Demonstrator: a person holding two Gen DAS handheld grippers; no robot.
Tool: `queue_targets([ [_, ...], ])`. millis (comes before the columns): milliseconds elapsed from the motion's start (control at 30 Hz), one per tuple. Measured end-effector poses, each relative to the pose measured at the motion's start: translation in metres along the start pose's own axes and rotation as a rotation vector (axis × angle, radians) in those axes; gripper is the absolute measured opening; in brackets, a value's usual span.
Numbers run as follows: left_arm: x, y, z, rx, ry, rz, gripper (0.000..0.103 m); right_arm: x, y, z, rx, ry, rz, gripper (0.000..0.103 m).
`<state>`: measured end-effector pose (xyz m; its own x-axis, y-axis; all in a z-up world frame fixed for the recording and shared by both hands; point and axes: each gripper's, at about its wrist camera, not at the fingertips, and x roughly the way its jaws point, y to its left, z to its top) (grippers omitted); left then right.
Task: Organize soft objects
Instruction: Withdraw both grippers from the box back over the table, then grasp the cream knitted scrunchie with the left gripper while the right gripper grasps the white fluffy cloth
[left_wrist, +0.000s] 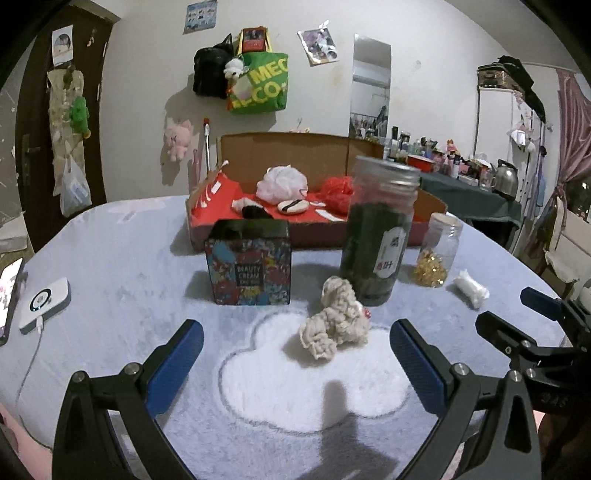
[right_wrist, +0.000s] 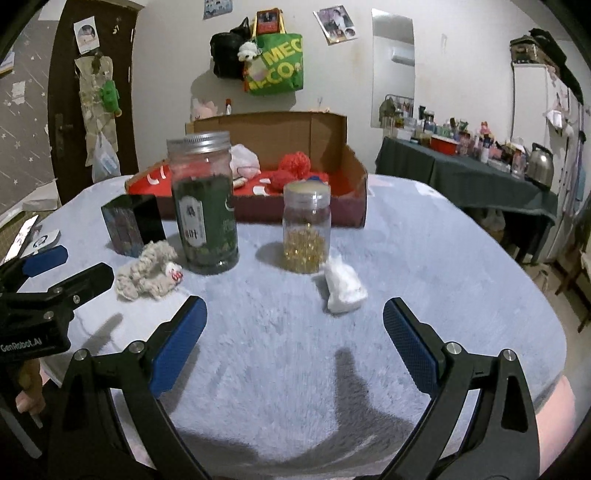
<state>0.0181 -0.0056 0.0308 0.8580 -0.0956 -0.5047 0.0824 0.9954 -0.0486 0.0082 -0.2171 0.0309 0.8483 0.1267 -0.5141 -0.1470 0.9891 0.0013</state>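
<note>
A cream knitted soft item (left_wrist: 334, 321) lies on the blue fuzzy table just ahead of my open, empty left gripper (left_wrist: 295, 339); it shows in the right wrist view (right_wrist: 147, 271) too. A small white soft wad (right_wrist: 341, 284) lies just ahead of my open, empty right gripper (right_wrist: 293, 317), and shows at the right in the left wrist view (left_wrist: 471, 288). A cardboard box with a red lining (left_wrist: 314, 221) at the back holds a pink mesh pouf (left_wrist: 280, 183), a red pouf (left_wrist: 336, 192) and smaller soft items.
A tall jar of dark leaves (left_wrist: 376, 229), a small jar of gold capsules (left_wrist: 437, 254) and a patterned "Beauty Cream" box (left_wrist: 249, 262) stand between the soft items and the box. A white power bank (left_wrist: 44, 304) and a phone (left_wrist: 9, 295) lie at the left.
</note>
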Motion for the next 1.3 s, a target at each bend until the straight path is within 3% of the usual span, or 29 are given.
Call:
queue_targets([
  [800,0.049,-0.01,0.017,0.039,0.156,-0.013,0.103,0.057,-0.043,0.026,0.049,0.17,0.024,0.098],
  [967,0.061,-0.012,0.022,0.07,0.214,-0.042,0.089,0.073,-0.054,0.029,0.086,0.233,0.055,0.097],
  [1100,0.07,-0.011,0.021,0.059,0.258,-0.094,0.076,0.079,-0.057,0.027,0.102,0.256,0.066,0.076],
  [1167,0.071,-0.01,0.021,0.05,0.267,-0.137,0.063,0.078,-0.056,0.026,0.091,0.252,0.065,0.068],
  [1200,0.071,-0.011,0.021,0.055,0.269,-0.154,0.059,0.078,-0.056,0.026,0.088,0.251,0.07,0.058],
  [1233,0.071,-0.012,0.021,0.06,0.27,-0.174,0.048,0.078,-0.054,0.027,0.086,0.25,0.076,0.046],
  [1267,0.07,-0.014,0.022,0.066,0.272,-0.199,0.036,0.077,-0.053,0.026,0.078,0.251,0.085,0.04],
  [1300,0.068,-0.016,0.022,0.073,0.274,-0.221,0.032,0.077,-0.051,0.027,0.072,0.25,0.094,0.032],
])
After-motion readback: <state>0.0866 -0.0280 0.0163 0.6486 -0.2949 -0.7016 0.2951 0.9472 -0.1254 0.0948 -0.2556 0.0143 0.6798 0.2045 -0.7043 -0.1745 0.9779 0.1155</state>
